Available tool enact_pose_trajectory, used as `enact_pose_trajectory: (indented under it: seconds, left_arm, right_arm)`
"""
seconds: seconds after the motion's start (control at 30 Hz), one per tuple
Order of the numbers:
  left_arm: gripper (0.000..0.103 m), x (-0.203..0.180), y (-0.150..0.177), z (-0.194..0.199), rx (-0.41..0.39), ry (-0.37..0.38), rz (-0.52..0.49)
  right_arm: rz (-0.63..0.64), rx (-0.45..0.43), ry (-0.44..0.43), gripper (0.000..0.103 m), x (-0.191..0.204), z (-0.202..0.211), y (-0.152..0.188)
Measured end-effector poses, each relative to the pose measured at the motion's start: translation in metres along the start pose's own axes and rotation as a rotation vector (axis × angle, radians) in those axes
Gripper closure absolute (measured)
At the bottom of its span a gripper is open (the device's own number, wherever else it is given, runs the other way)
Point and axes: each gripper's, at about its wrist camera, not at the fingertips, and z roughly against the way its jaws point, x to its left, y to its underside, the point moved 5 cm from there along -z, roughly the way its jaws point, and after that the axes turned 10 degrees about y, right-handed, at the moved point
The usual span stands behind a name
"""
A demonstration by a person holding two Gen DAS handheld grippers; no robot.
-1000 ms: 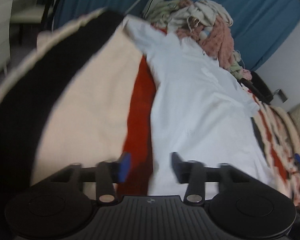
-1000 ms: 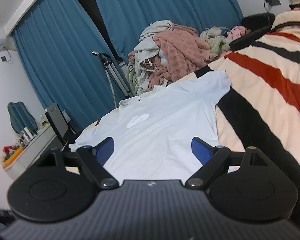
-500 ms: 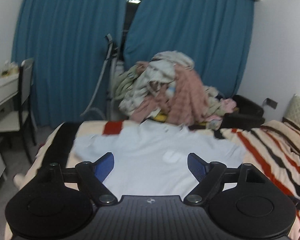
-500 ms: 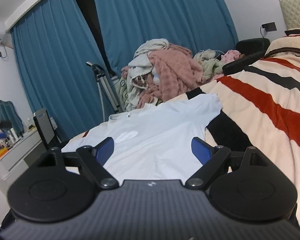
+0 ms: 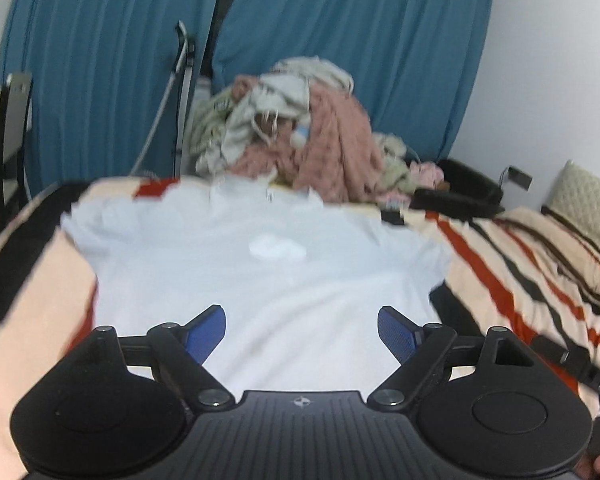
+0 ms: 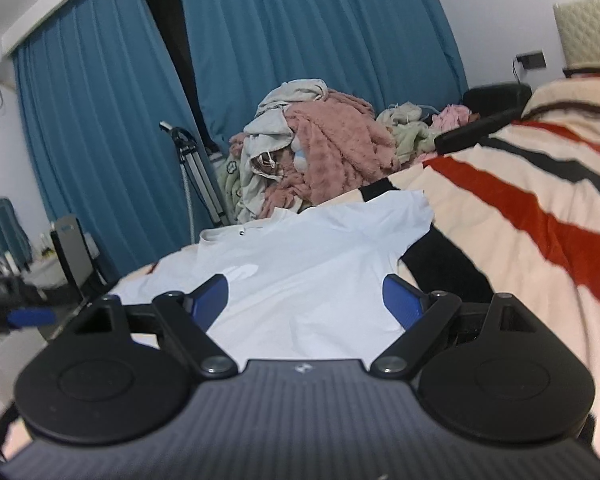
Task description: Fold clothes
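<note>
A white T-shirt (image 5: 240, 276) lies spread flat, front up, on the striped blanket (image 5: 512, 280), collar toward the far clothes pile. My left gripper (image 5: 300, 316) hovers over the shirt's near hem; its jaws are opening and nothing is between the blue pads. In the right wrist view the same shirt (image 6: 312, 248) lies ahead, and my right gripper (image 6: 305, 286) stands open above its near right part, holding nothing. The left gripper's blurred blue pad shows at that view's left edge.
A heap of pink and cream clothes (image 5: 296, 132) is piled beyond the shirt's collar. Blue curtains (image 5: 360, 60) hang behind, with a metal stand (image 5: 184, 80) before them. A chair (image 5: 12, 120) stands at left; the blanket (image 6: 540, 216) runs to the right.
The left view swung from looking down along the shirt's side to facing it from the hem, and its jaws spread much wider. The right view rolled slightly, its jaws unchanged.
</note>
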Motion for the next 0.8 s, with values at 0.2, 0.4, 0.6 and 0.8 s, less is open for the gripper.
enact_pose_trajectory:
  seconds: [0.2, 0.4, 0.6, 0.8]
  left_arm:
    - [0.011, -0.001, 0.038, 0.001, -0.005, -0.012, -0.099]
    - [0.005, -0.013, 0.051, 0.013, -0.032, 0.025, -0.149]
    - [0.003, -0.015, 0.050, 0.024, -0.059, 0.022, -0.138]
    - [0.002, 0.004, 0.045, 0.023, -0.059, -0.016, -0.087]
  right_arm:
    - [0.035, -0.016, -0.005, 0.017, 0.010, 0.000, 0.001]
    - [0.044, -0.035, 0.004, 0.026, 0.016, 0.003, -0.001]
    - [-0.041, -0.028, 0.070, 0.019, 0.010, -0.005, -0.005]
    - [-0.298, 0.079, 0.021, 0.019, -0.002, -0.064, -0.020]
